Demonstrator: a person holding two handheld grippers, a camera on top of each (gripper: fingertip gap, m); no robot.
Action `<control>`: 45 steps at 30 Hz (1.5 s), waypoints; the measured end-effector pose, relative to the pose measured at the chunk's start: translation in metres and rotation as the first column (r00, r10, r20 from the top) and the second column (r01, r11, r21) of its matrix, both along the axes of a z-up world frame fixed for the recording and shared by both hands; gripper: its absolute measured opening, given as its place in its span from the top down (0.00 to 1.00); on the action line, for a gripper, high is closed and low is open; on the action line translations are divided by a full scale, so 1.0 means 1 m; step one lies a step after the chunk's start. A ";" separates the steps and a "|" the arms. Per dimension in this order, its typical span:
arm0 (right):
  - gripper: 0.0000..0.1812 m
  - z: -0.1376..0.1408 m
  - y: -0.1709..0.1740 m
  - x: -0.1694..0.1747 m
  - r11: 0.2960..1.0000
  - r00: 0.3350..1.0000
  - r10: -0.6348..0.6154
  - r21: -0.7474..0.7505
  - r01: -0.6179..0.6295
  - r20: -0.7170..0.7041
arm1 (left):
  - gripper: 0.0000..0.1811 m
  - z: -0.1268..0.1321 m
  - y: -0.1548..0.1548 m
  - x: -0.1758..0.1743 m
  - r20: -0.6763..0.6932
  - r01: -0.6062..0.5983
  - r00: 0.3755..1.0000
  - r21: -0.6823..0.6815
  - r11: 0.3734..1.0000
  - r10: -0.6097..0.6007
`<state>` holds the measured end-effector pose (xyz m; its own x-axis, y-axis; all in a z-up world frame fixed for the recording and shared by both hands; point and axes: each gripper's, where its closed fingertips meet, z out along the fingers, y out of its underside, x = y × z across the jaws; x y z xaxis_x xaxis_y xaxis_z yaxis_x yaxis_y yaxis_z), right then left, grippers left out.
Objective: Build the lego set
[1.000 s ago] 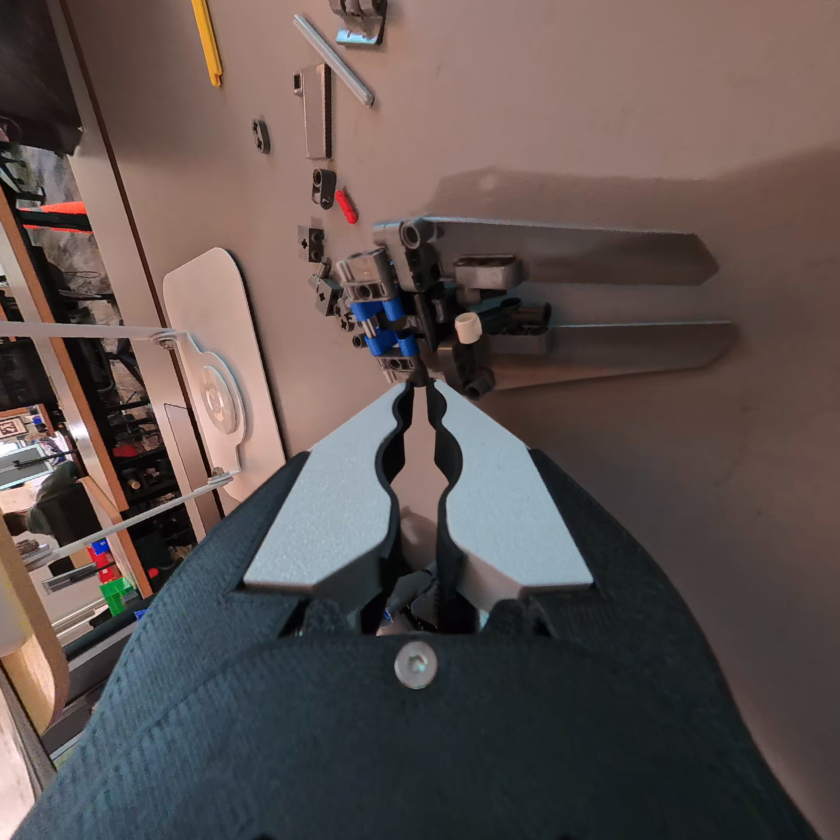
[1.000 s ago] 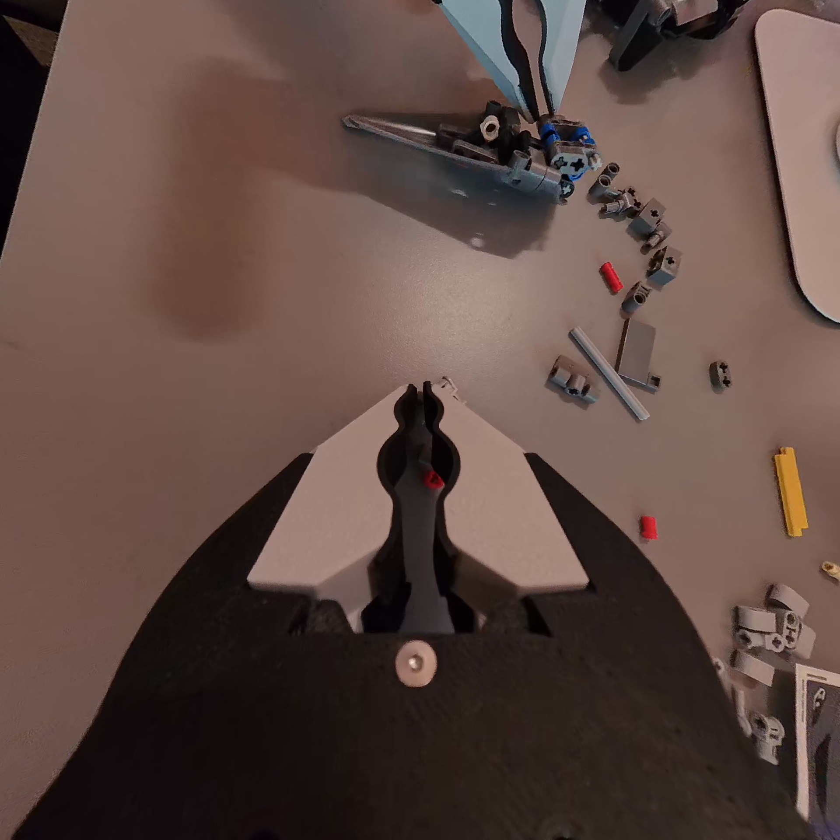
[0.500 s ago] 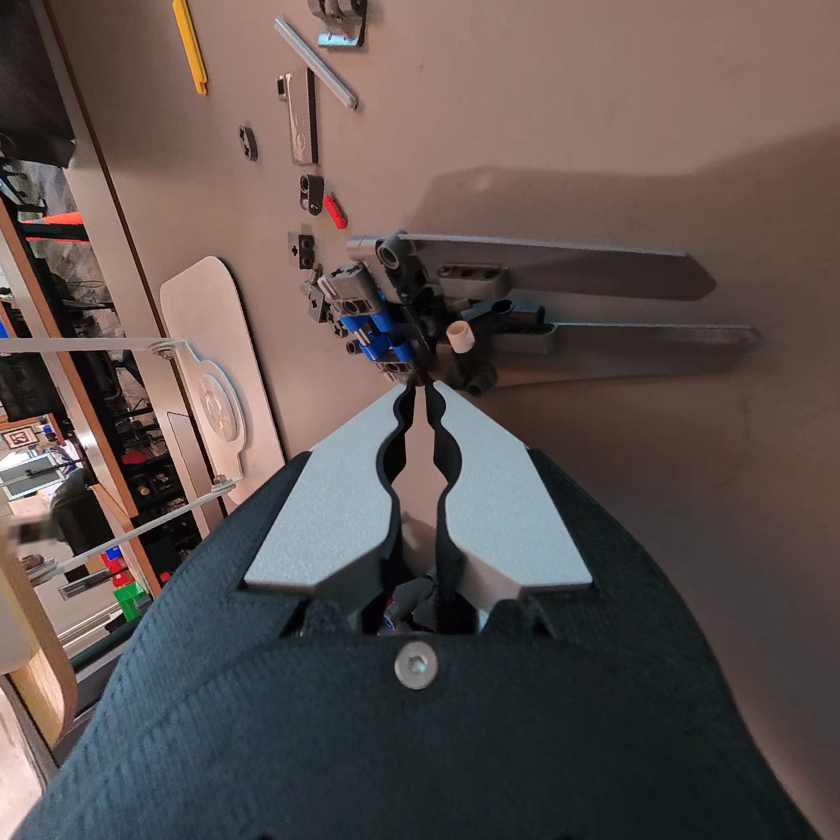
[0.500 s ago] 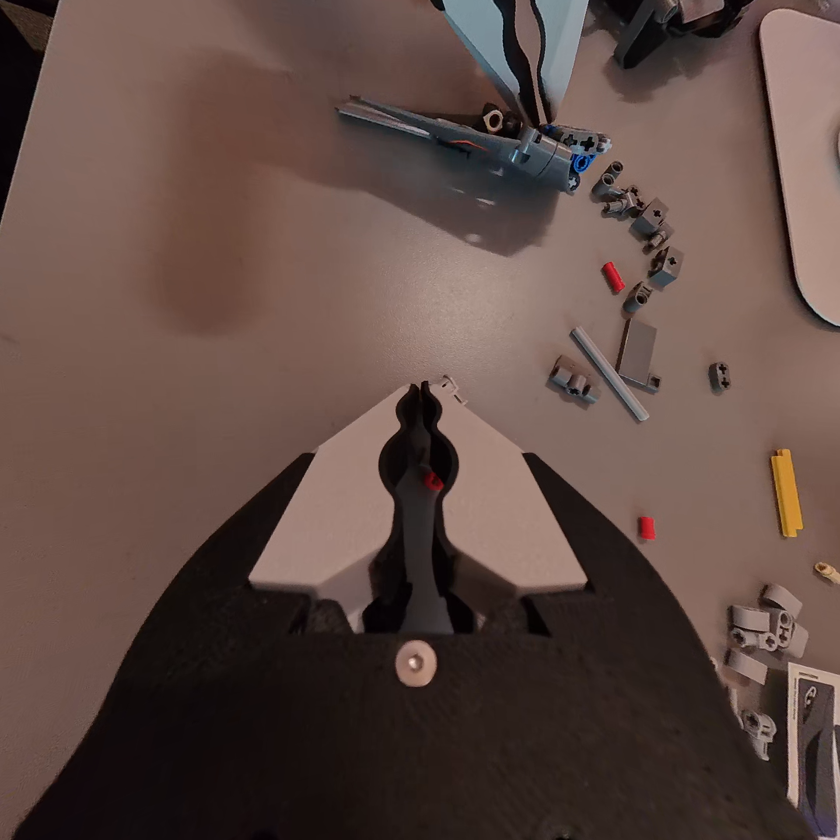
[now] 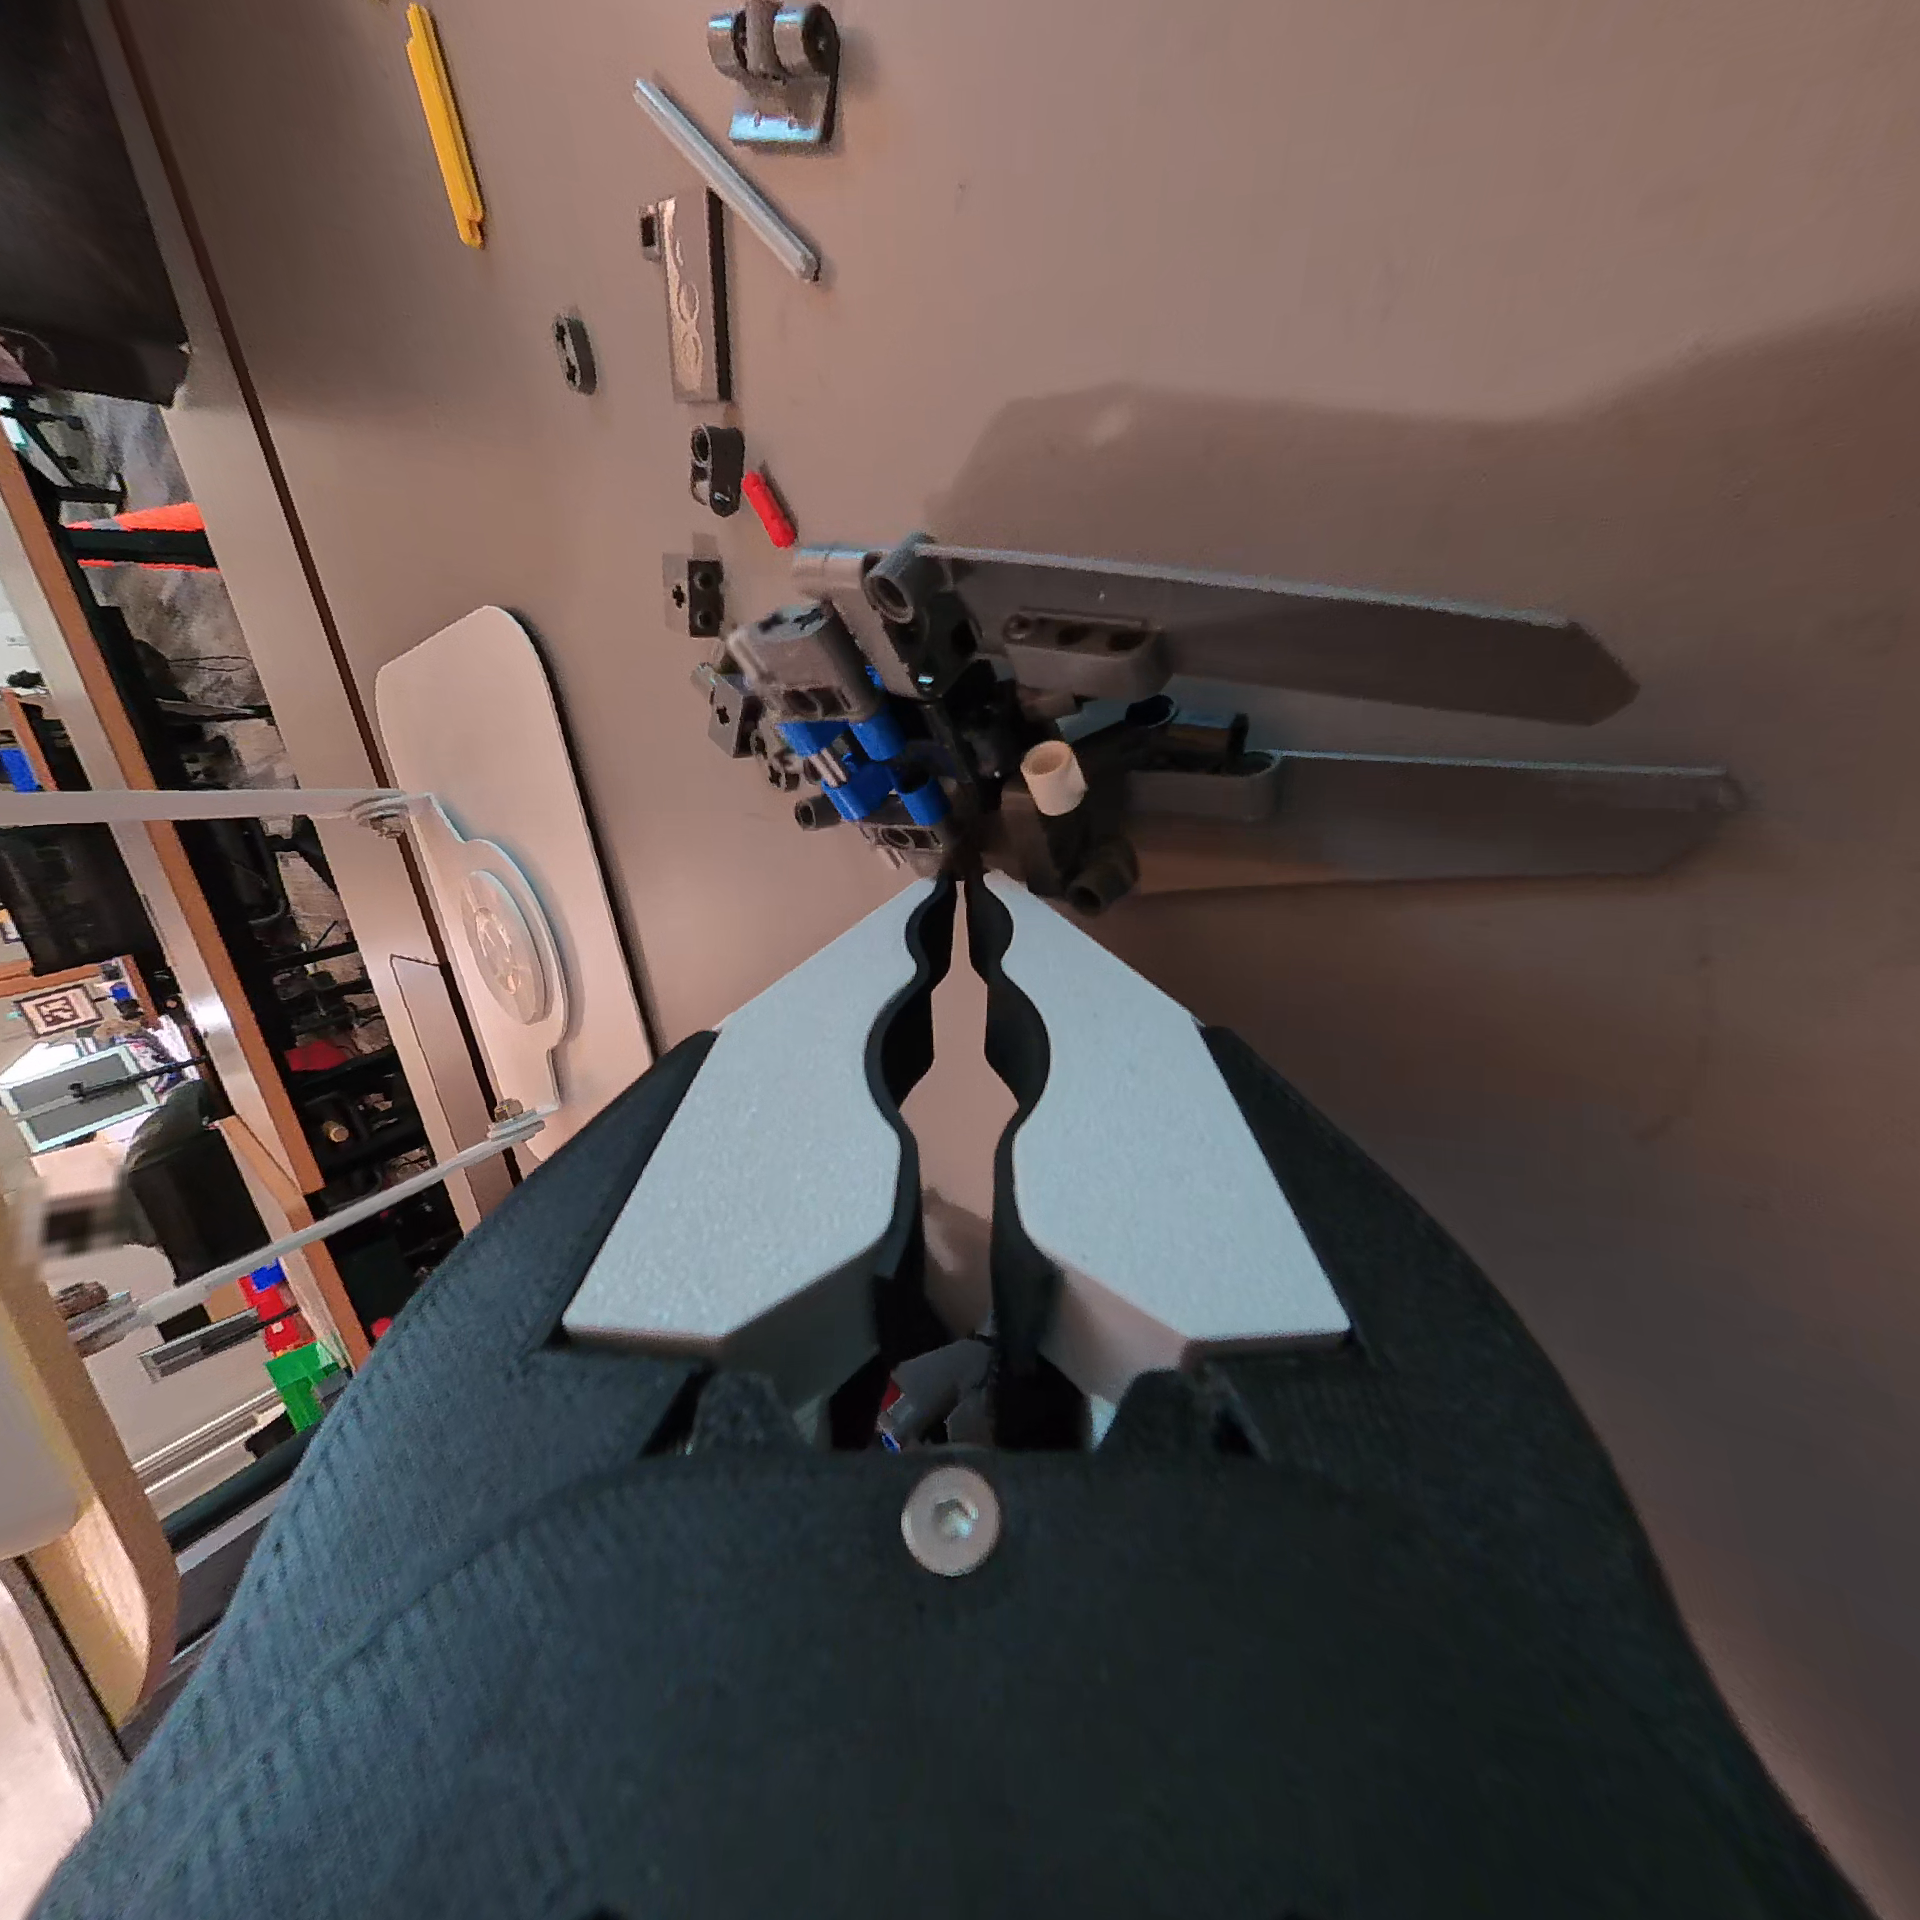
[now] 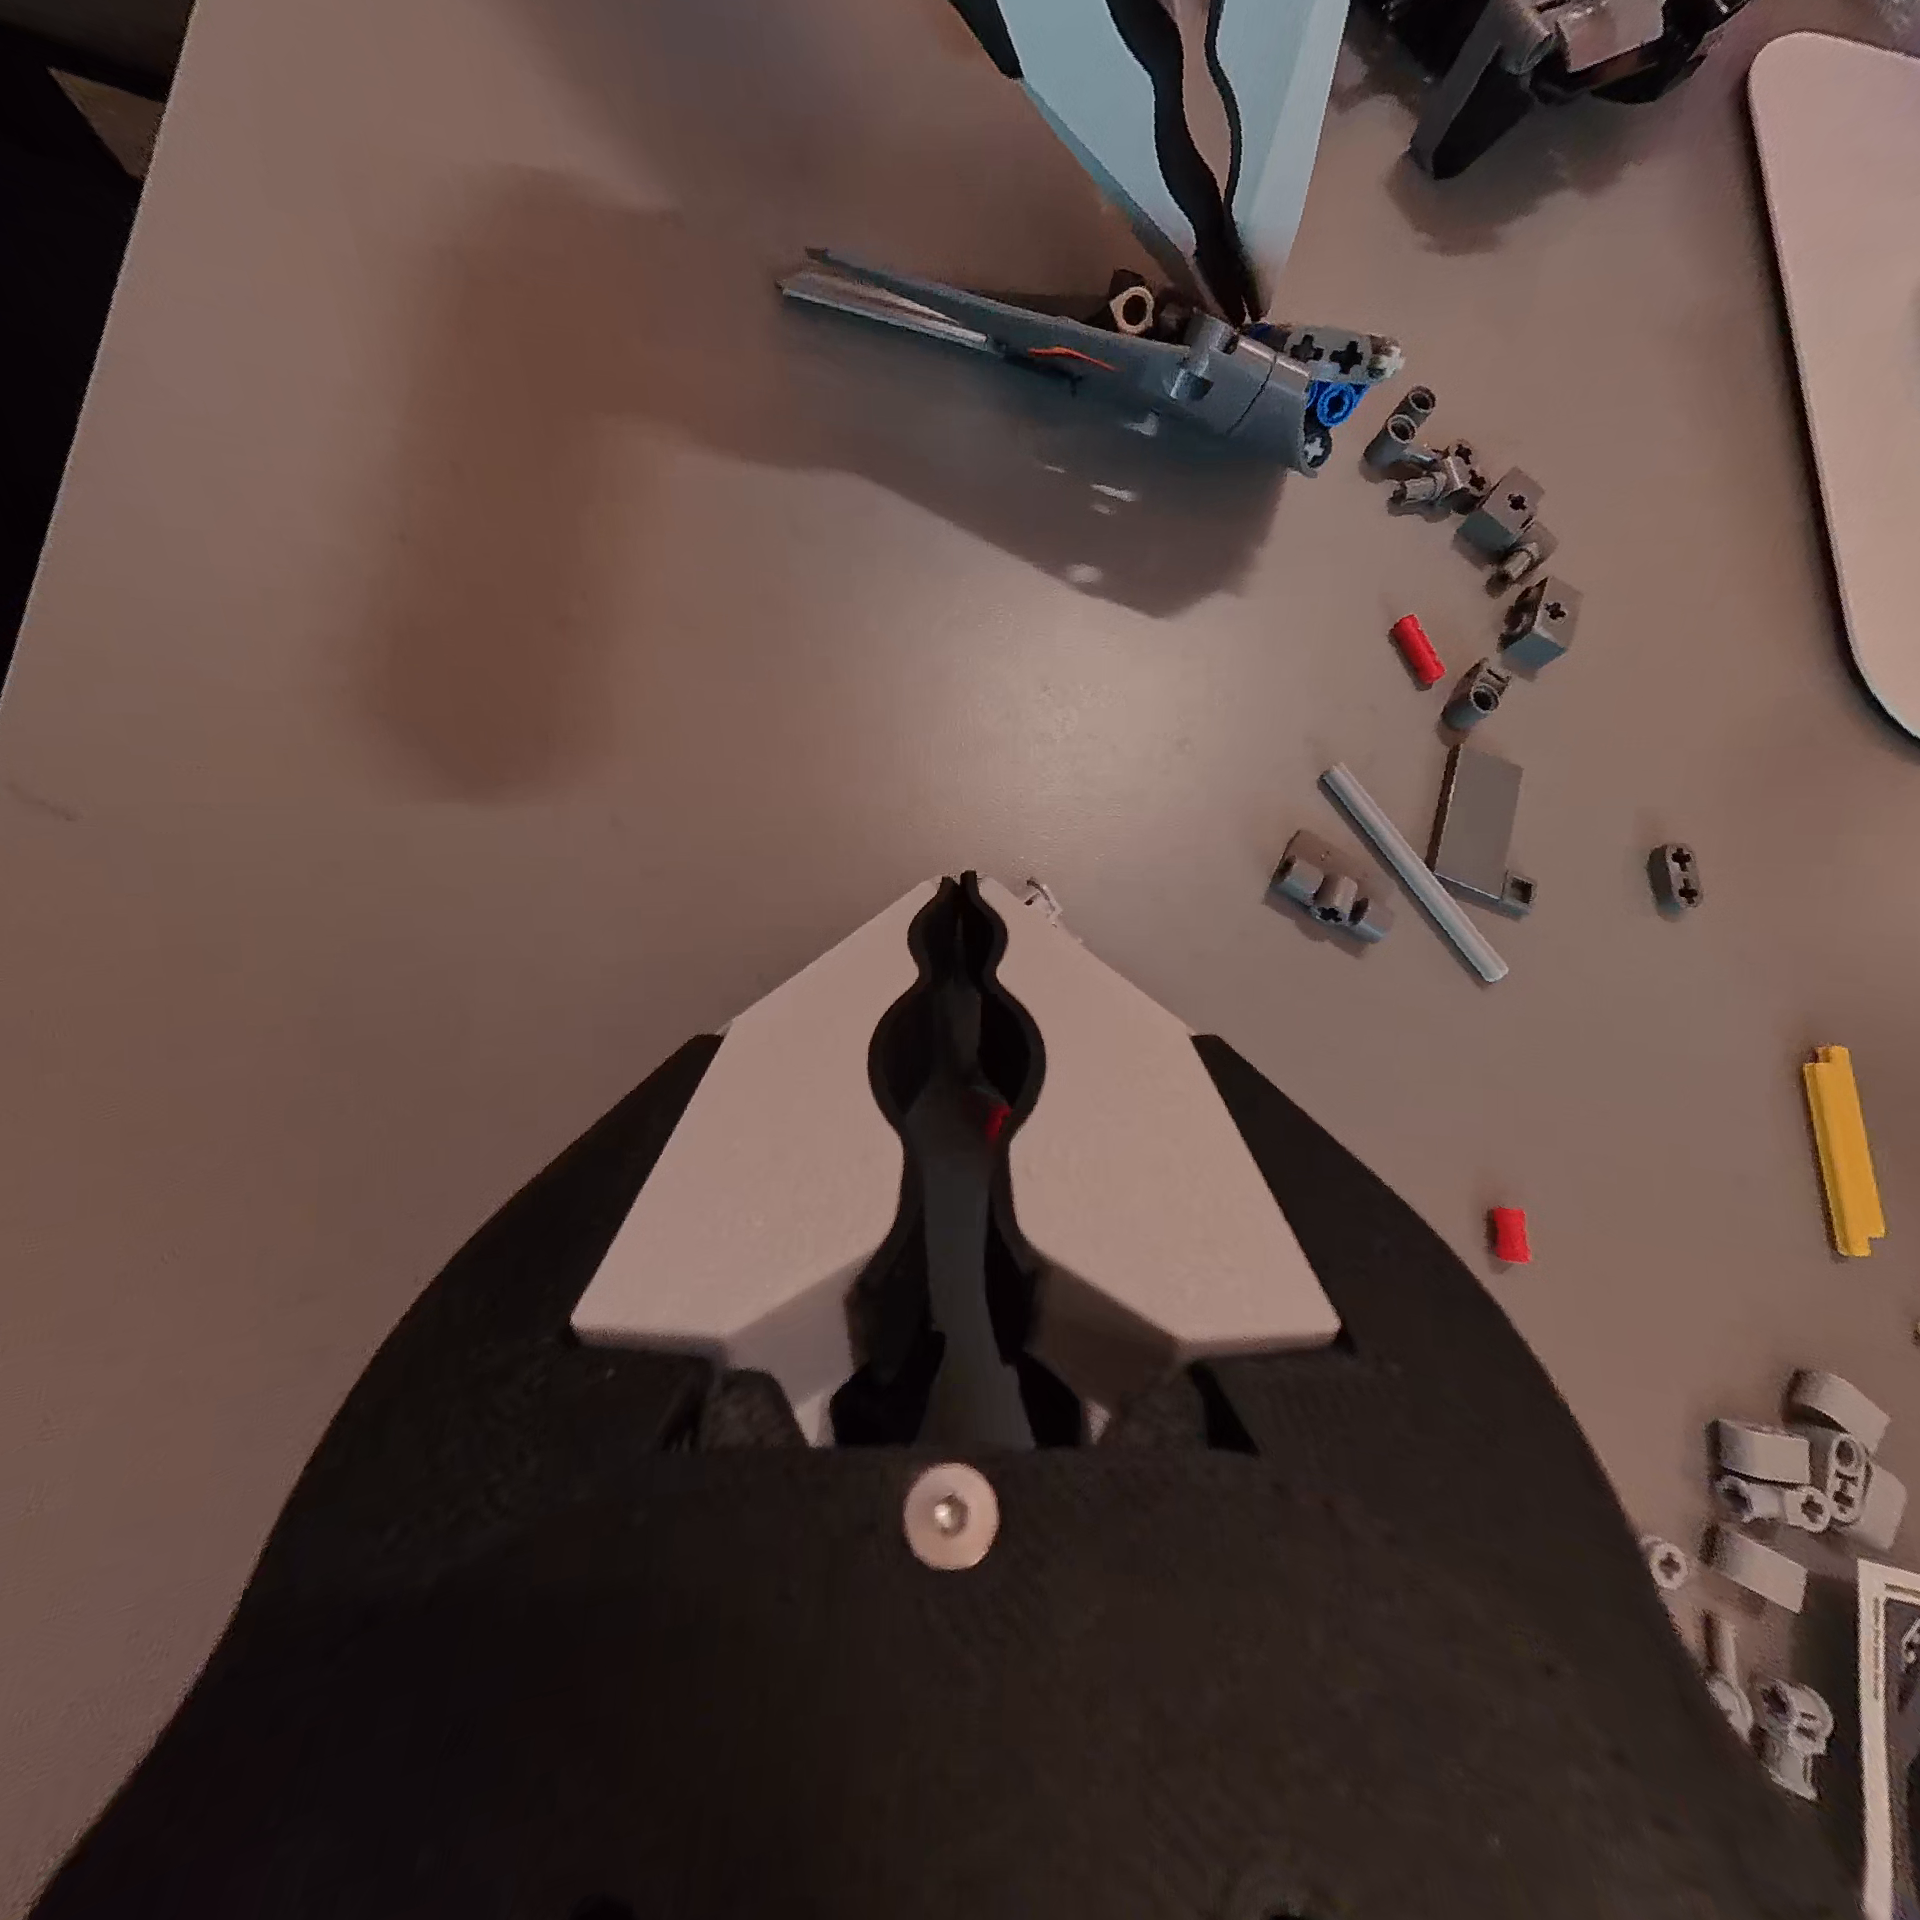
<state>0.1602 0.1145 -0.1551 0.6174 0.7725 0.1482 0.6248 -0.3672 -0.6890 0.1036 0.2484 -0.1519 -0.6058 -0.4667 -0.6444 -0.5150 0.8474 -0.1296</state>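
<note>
- In the left wrist view, the far left shows a room beyond the table edge, with shelves and some coloured boxes; a white flat plate (image 5: 488, 790) lies on the table (image 5: 1351, 260) near that edge.
- A yellow long piece (image 5: 445, 125) lies at the top, and to the right of it a dark ring piece (image 5: 575, 351), a grey flat tile (image 5: 691, 301), a light grey axle (image 5: 727, 177) and a grey connector (image 5: 774, 73).
- Lower, a small red pin (image 5: 769, 507) lies just beside a black two-hole connector (image 5: 715, 468).
- The left gripper (image 5: 961, 883) has its fingertips closed on the near end of the lego assembly (image 5: 935, 707); only a thin dark slit shows between them.
- The assembly has blue pins, a small white bush and two long grey blades (image 5: 1351, 644) which point to the right. From this view I cannot tell if it rests on the table or is lifted.
- In the right wrist view, the assembly (image 6: 1091, 353) is at the top centre and throws a shadow on the table below it; the left gripper (image 6: 1236, 301) comes down on it from above.
- The right gripper (image 6: 961, 883) is near the middle of the table, well apart from the assembly. Its fingers are together, and a dark grey piece (image 6: 961, 1247) with a small red spot sits in the slot between them.
- To the right lie loose parts: a curved row of small dark connectors (image 6: 1486, 509), a red pin (image 6: 1418, 649), the axle (image 6: 1413, 873), another red pin (image 6: 1509, 1234), the yellow piece (image 6: 1844, 1148) and a heap of light grey pieces (image 6: 1797, 1475).
</note>
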 end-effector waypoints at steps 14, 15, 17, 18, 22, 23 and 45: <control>1.00 0.000 0.001 0.001 1.000 1.000 -0.002 0.006 0.002 0.000 | 1.00 0.001 -0.003 0.003 0.017 0.011 1.000 -0.004 1.000 -0.011; 1.00 0.000 0.001 0.001 1.000 1.000 -0.002 0.007 0.002 -0.001 | 1.00 0.001 -0.003 0.003 0.018 0.010 1.000 -0.006 1.000 -0.010; 1.00 0.000 0.002 0.000 1.000 1.000 -0.002 0.009 0.002 -0.001 | 1.00 0.002 -0.003 0.004 0.021 0.009 1.000 -0.008 1.000 -0.009; 1.00 0.000 0.002 0.000 1.000 1.000 -0.002 0.009 0.002 -0.001 | 1.00 0.001 -0.003 0.003 0.020 0.008 1.000 -0.008 1.000 -0.008; 1.00 0.000 0.003 0.001 1.000 1.000 -0.005 0.014 0.005 -0.004 | 1.00 0.001 -0.003 0.004 0.018 0.007 1.000 -0.012 1.000 -0.007; 1.00 0.000 0.003 0.001 1.000 1.000 -0.006 0.015 0.006 -0.006 | 1.00 0.001 -0.003 0.004 0.018 0.007 1.000 -0.013 1.000 -0.007; 1.00 0.004 0.011 0.001 0.997 0.999 -0.029 0.065 0.031 -0.032 | 0.99 0.010 -0.008 -0.005 0.025 0.017 1.000 -0.103 0.995 -0.015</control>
<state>0.1617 0.1258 -0.1514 0.6453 0.7428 0.1783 0.5924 -0.3391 -0.7308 0.0991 0.2406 -0.1423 -0.5984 -0.5217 -0.6081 -0.4972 0.8370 -0.2288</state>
